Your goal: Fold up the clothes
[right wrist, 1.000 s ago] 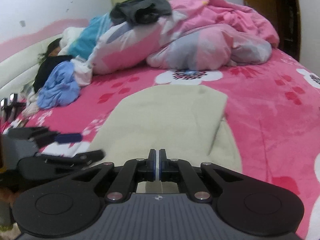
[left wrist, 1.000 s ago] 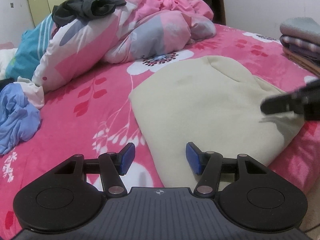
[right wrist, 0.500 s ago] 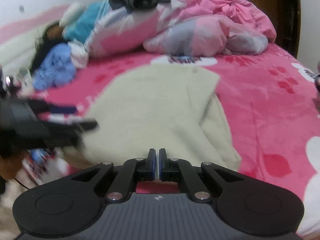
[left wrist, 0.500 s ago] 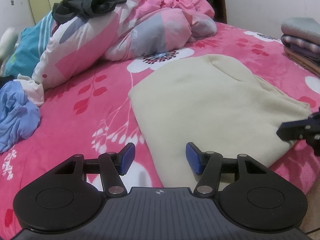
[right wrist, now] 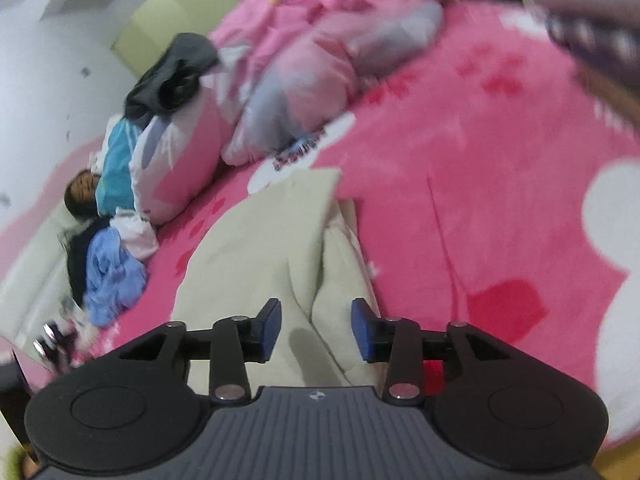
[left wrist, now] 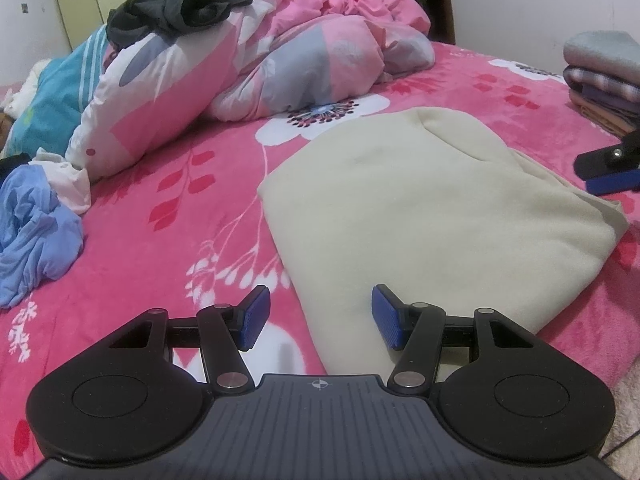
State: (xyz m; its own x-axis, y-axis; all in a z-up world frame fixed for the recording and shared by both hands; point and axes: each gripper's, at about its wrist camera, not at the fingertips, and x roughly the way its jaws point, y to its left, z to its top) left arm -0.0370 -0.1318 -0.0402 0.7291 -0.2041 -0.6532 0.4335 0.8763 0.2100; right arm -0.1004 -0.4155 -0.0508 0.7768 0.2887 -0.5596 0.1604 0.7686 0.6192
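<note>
Currently lying flat near the front edge of the pink floral bed (left wrist: 168, 216): cream garment (left wrist: 432, 216), partly folded, one flap laid over its right side. Left gripper (left wrist: 320, 316) poised above the garment's near corner, jaws half apart, nothing pinched between the blue pads (left wrist: 254, 316); right gripper (right wrist: 316, 330) tilted over the garment's right fold, jaws opening, cloth below them but not clamped. Beyond: rumpled pink quilt (left wrist: 304, 56), dark garment (left wrist: 180, 4) on top, blue clothes (left wrist: 36, 236) at left, folded stack (left wrist: 604, 76) at right.
</note>
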